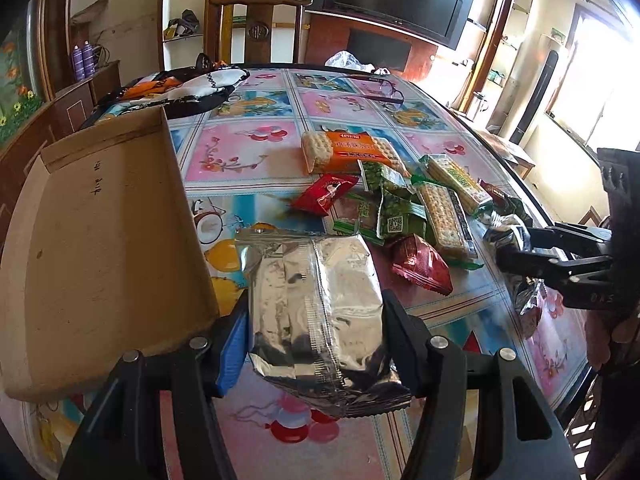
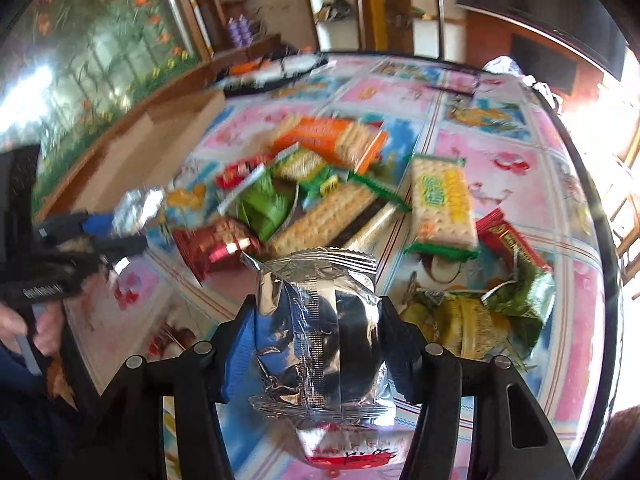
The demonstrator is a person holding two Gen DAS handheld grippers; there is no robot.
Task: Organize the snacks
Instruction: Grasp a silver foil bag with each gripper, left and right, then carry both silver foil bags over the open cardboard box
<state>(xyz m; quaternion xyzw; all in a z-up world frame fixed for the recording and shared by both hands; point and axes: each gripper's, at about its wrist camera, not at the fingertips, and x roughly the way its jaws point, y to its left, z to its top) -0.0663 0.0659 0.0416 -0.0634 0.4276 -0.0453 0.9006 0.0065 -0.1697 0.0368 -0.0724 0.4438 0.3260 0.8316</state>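
Observation:
My left gripper (image 1: 315, 312) is shut on a silver foil snack packet (image 1: 312, 272), held just right of an open cardboard box (image 1: 100, 240). Loose snacks lie piled mid-table: an orange cracker pack (image 1: 352, 152), green packets (image 1: 384, 208), red packets (image 1: 324, 196) and long cracker packs (image 1: 444, 216). In the right wrist view my right gripper (image 2: 318, 308) is shut on a second silver foil packet (image 2: 320, 360), above the near edge of the pile (image 2: 320, 184). Each gripper shows in the other's view: the right gripper (image 1: 516, 248) at the right, the left gripper (image 2: 120, 232) at the left.
The table (image 1: 248, 160) has a glossy flowered cloth and a dark curved edge (image 1: 532, 200) on the right. Spectacles (image 1: 380, 88), a black and white cloth bag (image 1: 180, 92) and a plastic bag (image 1: 348, 60) lie at the far side. A wooden chair (image 1: 260, 20) stands behind.

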